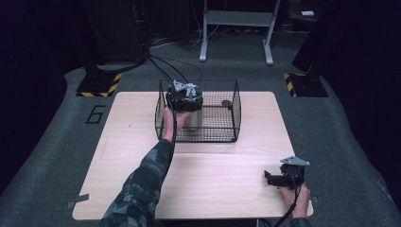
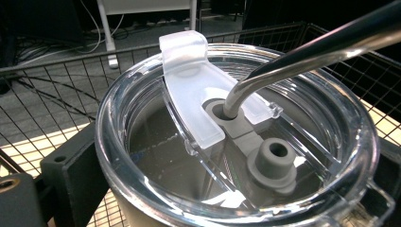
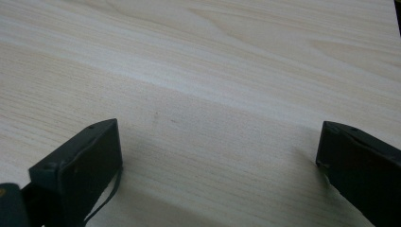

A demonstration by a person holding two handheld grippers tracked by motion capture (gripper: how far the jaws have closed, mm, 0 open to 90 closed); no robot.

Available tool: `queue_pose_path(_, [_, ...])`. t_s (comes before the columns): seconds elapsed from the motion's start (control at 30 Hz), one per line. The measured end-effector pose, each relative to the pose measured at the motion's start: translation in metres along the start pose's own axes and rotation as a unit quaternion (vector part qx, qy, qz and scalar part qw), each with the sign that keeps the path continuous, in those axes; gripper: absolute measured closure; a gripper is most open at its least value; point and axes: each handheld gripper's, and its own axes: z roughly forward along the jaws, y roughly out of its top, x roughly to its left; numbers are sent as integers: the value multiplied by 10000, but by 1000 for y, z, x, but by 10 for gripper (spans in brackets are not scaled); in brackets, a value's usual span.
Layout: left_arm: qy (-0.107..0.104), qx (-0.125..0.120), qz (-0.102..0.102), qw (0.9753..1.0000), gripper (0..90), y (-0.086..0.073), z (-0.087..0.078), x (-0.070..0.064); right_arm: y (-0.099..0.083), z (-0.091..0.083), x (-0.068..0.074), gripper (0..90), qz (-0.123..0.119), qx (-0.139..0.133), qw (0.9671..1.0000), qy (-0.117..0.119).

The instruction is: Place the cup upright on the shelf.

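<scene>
Pale wood-grain table (image 1: 198, 179) carries the whole work area, with grey carpet and black stands around it.

Nearest the person, the right gripper (image 1: 272, 178) rests low on the table's near right corner. In the right gripper view its two black jaws stand wide apart with bare wood between them; it holds nothing.

Farther out, the left gripper (image 1: 185, 100) is reached over the near left part of the black wire-mesh basket (image 1: 235, 111). Directly below and ahead of it stands the steel tumbler with a clear plastic lid (image 2: 236, 142). In the left gripper view one jaw lies against the tumbler's left wall and the other shows at the right edge, so the gripper appears clamped on the tumbler just under the lid rim. The tumbler's long axis is upright, running up toward the gripper. A bent metal straw (image 2: 302, 52) rises through the lid's centre port and leans off to the gripper's upper right.

Judgement: any lift must go straight up along that axis to clear the basket wall; the left gripper is far nearer than the right.

Count: one tumbler, one lid, one straw, one basket, two grippers.
</scene>
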Motion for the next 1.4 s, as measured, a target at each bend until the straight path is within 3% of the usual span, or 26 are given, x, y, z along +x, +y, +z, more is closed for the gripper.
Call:
queue_pose_path(0.77, [1,86,-130,9999,38,-14,7,1,0,0,1,6,19,7,10000,-11])
queue_pose_path(1.4, [44,4,99,9999,37,-21,4,-6,0,0,1,6,16,6,10000,-12])
